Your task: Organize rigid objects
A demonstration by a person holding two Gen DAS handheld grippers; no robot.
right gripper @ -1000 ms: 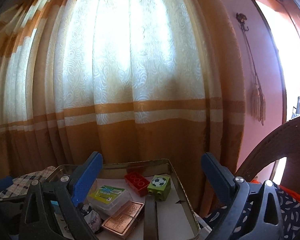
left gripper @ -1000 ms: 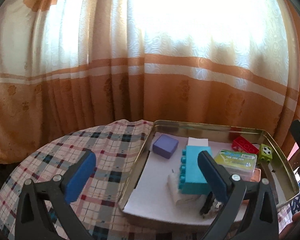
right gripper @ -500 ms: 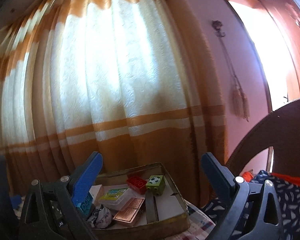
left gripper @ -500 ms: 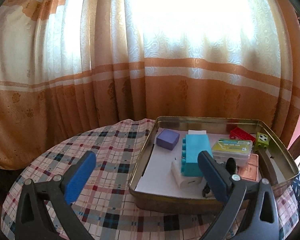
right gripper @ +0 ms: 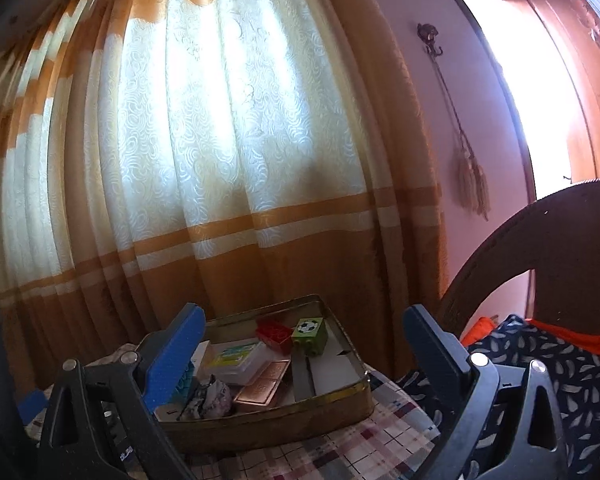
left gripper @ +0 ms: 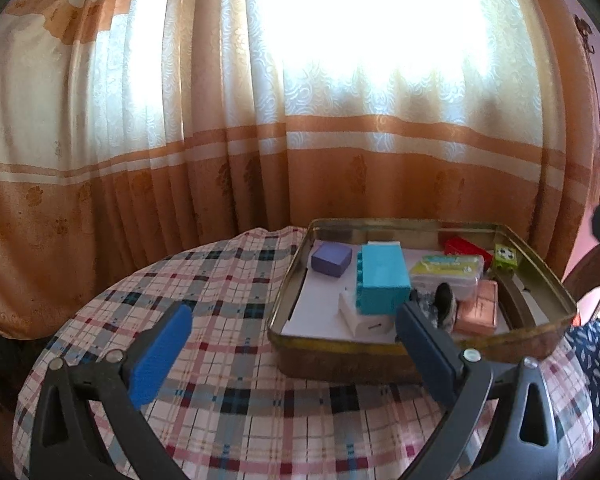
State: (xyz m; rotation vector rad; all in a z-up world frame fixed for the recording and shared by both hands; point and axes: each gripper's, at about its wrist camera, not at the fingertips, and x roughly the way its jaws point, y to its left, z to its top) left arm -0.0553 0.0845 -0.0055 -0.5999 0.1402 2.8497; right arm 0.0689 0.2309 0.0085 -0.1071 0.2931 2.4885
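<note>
A gold metal tin (left gripper: 332, 346) sits on the plaid tablecloth at the right. It holds a teal block (left gripper: 382, 282), a purple box (left gripper: 331, 259), a white adapter (left gripper: 364, 322), a clear plastic case (left gripper: 448, 274), a copper box (left gripper: 478, 312), a red brick (left gripper: 466, 249) and a green football brick (left gripper: 506, 258). My left gripper (left gripper: 292, 350) is open and empty, in front of the tin. My right gripper (right gripper: 304, 354) is open and empty, near the tin (right gripper: 284, 424), where the green brick (right gripper: 310, 334) and red brick (right gripper: 274, 332) show.
An orange and cream curtain (left gripper: 260, 120) hangs close behind the round table (left gripper: 228, 360). A dark wooden chair back (right gripper: 540, 248) and patterned blue cushion (right gripper: 548, 364) stand at the right of the table. A tassel cord (right gripper: 470, 184) hangs on the pink wall.
Both grippers have pulled back and up from the tin, so more tablecloth and the tin's front wall show. Both stay open and empty. The tin's contents have not moved.
</note>
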